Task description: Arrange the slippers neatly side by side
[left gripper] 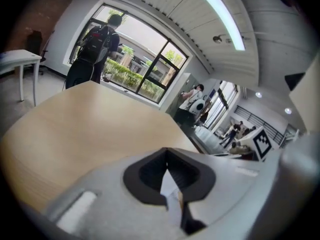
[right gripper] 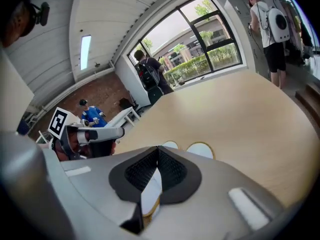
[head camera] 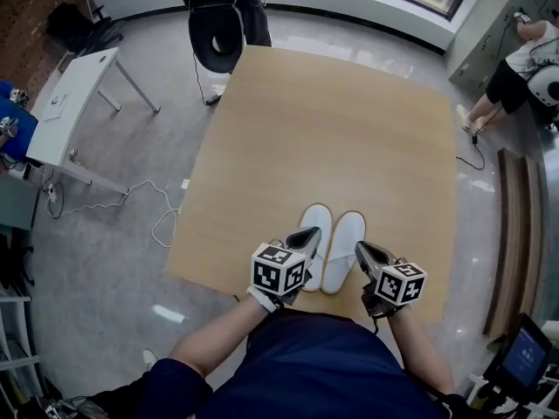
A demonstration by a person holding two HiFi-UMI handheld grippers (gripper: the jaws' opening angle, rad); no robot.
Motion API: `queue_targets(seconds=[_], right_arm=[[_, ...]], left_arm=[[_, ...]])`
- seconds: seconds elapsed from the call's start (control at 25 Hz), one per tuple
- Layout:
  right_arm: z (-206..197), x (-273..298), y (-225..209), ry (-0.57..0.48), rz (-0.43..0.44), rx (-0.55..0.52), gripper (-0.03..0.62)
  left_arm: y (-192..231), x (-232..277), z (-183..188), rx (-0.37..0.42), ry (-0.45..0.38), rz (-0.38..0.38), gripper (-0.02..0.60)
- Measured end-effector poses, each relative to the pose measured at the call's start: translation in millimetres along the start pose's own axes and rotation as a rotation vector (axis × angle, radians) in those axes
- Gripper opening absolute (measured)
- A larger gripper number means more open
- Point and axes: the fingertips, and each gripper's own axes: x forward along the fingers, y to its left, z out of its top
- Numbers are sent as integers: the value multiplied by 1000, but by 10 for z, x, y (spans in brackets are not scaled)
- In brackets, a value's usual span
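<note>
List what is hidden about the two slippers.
Head view: the left gripper covers the heel of the left slipper; the right gripper overlaps the heel edge of the right slipper.
Left gripper view: its own body hides all but a white sliver between the jaws.
Right gripper view: only both toes show above its body.

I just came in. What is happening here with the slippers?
A person holds a gripper in each hand over two white slippers on a wooden board. The left slipper and right slipper lie side by side, toes pointing away from the person. The left gripper and right gripper are over the heel ends, tongs closed, apparently clamping nothing.
</note>
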Motion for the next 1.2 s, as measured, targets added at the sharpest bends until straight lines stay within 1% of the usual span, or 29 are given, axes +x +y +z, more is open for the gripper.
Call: queue_targets(seconds=[0.08,0.16,0.24,0.28,0.36,0.48,0.6,0.68,0.76,1.04,1.2], right_arm=[[210,-114,157,-81,-15,-49,11],[428,-256,322,-179,-19,-104,11],[625,-411,515,-272,13,-141,11],[714,-480,611,-311,34,-162,11],[864,-581,754,-366,50,-219,11],[1095,-752,856,-457,11,-306,11],[1320,-972,952,-556,-13,-381,11],[1391,-1045,1020,-579,-13,-417,11],[1384,-1054,1063,-573,-11,-440,11],[1298,-943,1129,-546,-11,-414,11],[1227,-922,1239,-500,24,-385,11]], left_arm=[[-223,-136,161,26,-40,-52,3],[-455,-230,280,107,-64,-88,3],[-657,-283,347,192,-69,-113,3],[-747,-302,375,217,-70,-128,3],[-907,-337,439,230,-78,-165,3],[-1098,-382,549,237,-105,-211,3],[-1203,-402,626,259,-129,-226,3],[-1222,-412,644,267,-133,-227,3],[-1210,-418,622,268,-126,-225,3],[-1073,-503,560,243,-86,-197,3],[-1045,-579,526,231,-73,-167,3]])
